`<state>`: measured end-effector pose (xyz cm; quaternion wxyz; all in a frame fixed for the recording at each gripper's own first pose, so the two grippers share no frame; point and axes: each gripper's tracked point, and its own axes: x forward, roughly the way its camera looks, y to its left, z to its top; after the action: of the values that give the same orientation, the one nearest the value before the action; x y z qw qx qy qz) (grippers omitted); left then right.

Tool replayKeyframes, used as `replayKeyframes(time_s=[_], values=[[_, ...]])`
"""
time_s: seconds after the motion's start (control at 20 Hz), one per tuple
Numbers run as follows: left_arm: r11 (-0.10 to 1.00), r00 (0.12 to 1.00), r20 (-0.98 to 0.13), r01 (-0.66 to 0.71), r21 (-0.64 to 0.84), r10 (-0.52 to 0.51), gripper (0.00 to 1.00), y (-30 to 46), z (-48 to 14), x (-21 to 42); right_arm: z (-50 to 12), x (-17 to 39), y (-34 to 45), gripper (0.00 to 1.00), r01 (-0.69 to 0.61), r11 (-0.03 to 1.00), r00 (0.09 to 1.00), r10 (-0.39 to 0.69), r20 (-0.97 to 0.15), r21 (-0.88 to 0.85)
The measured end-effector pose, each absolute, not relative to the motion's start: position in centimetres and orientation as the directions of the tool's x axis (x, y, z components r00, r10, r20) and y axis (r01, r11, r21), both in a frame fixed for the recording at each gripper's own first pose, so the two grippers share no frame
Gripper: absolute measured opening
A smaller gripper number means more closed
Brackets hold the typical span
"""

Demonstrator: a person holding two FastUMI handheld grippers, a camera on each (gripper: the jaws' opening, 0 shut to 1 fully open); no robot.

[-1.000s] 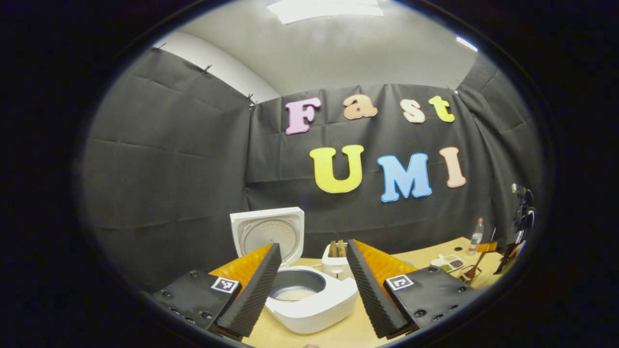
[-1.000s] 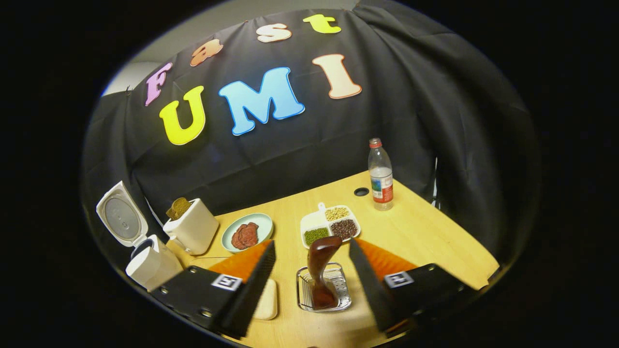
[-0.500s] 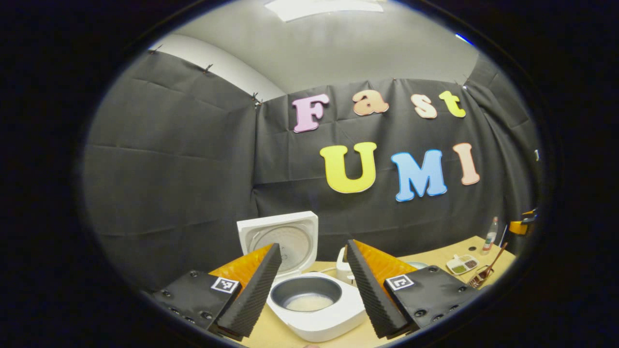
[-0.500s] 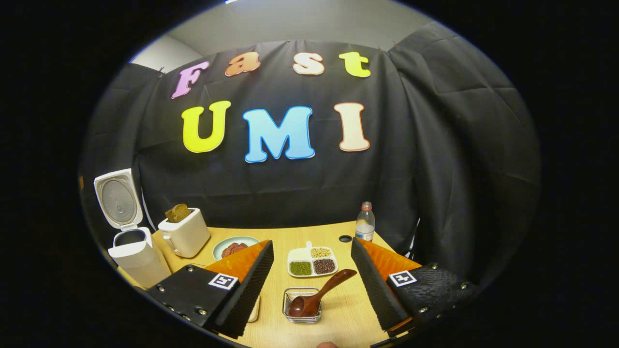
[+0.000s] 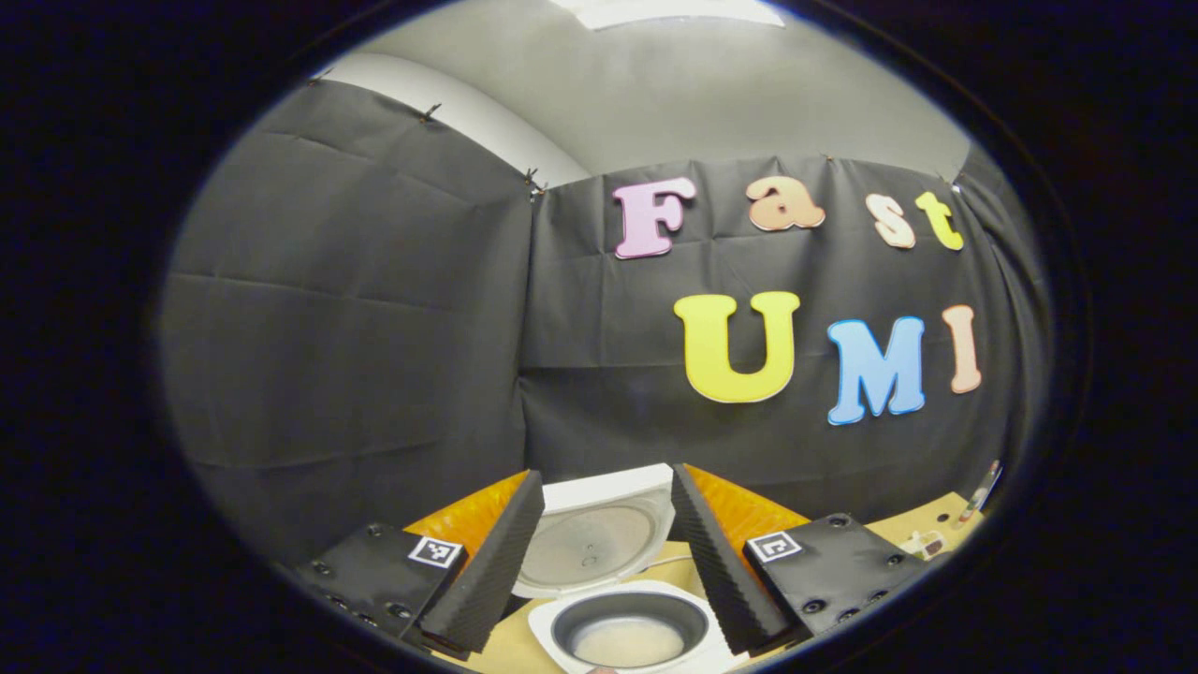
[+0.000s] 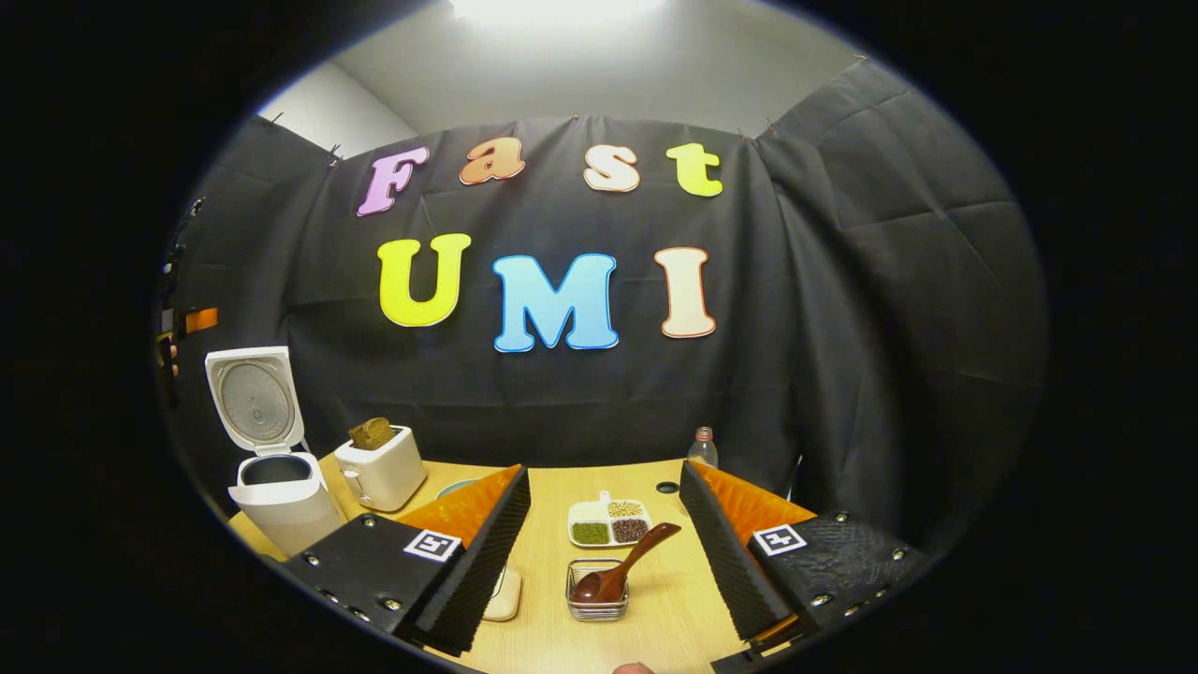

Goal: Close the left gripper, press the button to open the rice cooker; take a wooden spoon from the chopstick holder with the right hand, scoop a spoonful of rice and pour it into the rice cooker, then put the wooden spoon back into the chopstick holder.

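My left gripper (image 5: 606, 552) has its jaws spread wide with nothing between them, held above the rice cooker (image 5: 629, 629), which sits just below and ahead of the fingertips. Its lid (image 5: 594, 543) stands upright and open behind the pot, framed between my two fingers, and I can see a pale layer of rice (image 5: 627, 642) at the bottom of the grey inner pot. My right gripper (image 6: 604, 552) is also wide open and empty, hanging over the wooden table (image 6: 674, 599). Directly ahead of it, between the fingers, the wooden spoon (image 6: 618, 571) rests in the wire chopstick holder (image 6: 596, 604), bowl down, handle leaning toward my right finger. Just beyond the holder lies a divided dish of grains (image 6: 608, 524), and farther back, beside my right finger, a water bottle (image 6: 703, 447). Off past my left finger stands a toaster (image 6: 382, 473) with bread in its slot, and farther left again the rice cooker (image 6: 281, 496), lid up. A pale flat object (image 6: 503, 594) lies on the table right beside my left finger; I cannot tell what it is.
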<state>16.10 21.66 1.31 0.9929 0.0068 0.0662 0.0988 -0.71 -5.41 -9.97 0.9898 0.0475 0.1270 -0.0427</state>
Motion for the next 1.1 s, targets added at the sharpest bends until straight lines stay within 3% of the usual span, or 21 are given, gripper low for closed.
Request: replayKeyframes(time_s=[0.05, 0.25, 0.3, 0.35, 0.6, 0.7, 0.8, 0.85, 1.05, 1.1], values=[[0.978, 0.971, -0.115, -0.205, 0.041, 0.208, 0.91, 22.5, 1.6, 17.5, -9.8, -1.4, -5.6, 0.98, 0.111, 0.991, 0.963, -0.090, -0.254, 0.069], [0.964, 0.965, -0.087, -0.237, 0.118, 0.247, 0.99, 26.1, 1.1, 23.3, -10.4, -4.2, -6.8, 0.98, 0.176, 0.984, 0.947, -0.163, -0.277, 0.026], [0.964, 0.965, -0.092, -0.235, 0.122, 0.247, 0.91, 26.6, 0.7, 24.3, -10.4, -4.7, -6.9, 0.98, 0.191, 0.981, 0.943, -0.177, -0.280, 0.025], [0.966, 0.966, -0.098, -0.229, 0.117, 0.240, 0.91, 26.7, 0.2, 25.6, -10.5, -5.3, -6.9, 0.98, 0.205, 0.979, 0.940, -0.190, -0.283, 0.023], [0.970, 0.952, -0.190, -0.244, 0.007, 0.241, 0.99, 28.1, -4.2, 30.6, -11.2, -7.9, -7.6, 0.98, 0.275, 0.962, 0.915, -0.261, -0.309, 0.002], [0.966, 0.939, -0.230, -0.260, 0.013, 0.256, 0.95, 28.8, -6.0, 32.3, -11.3, -8.3, -7.4, 0.98, 0.280, 0.960, 0.909, -0.269, -0.317, -0.011], [0.963, 0.924, -0.276, -0.266, 0.033, 0.265, 0.99, 28.9, -7.7, 32.9, -11.2, -8.4, -7.3, 0.98, 0.281, 0.959, 0.908, -0.274, -0.316, -0.023], [0.964, 0.919, -0.296, -0.264, 0.031, 0.262, 0.91, 28.8, -8.4, 33.2, -10.9, -8.3, -7.1, 0.98, 0.277, 0.960, 0.911, -0.270, -0.313, -0.023], [0.965, 0.896, -0.363, -0.257, 0.043, 0.255, 1.00, 27.4, -10.3, 32.3, -10.4, -8.0, -7.1, 0.98, 0.258, 0.966, 0.920, -0.253, -0.298, -0.025], [0.965, 0.900, -0.354, -0.258, 0.043, 0.256, 0.92, 26.8, -10.1, 31.7, -10.3, -7.8, -7.1, 0.98, 0.253, 0.967, 0.923, -0.248, -0.294, -0.020]])
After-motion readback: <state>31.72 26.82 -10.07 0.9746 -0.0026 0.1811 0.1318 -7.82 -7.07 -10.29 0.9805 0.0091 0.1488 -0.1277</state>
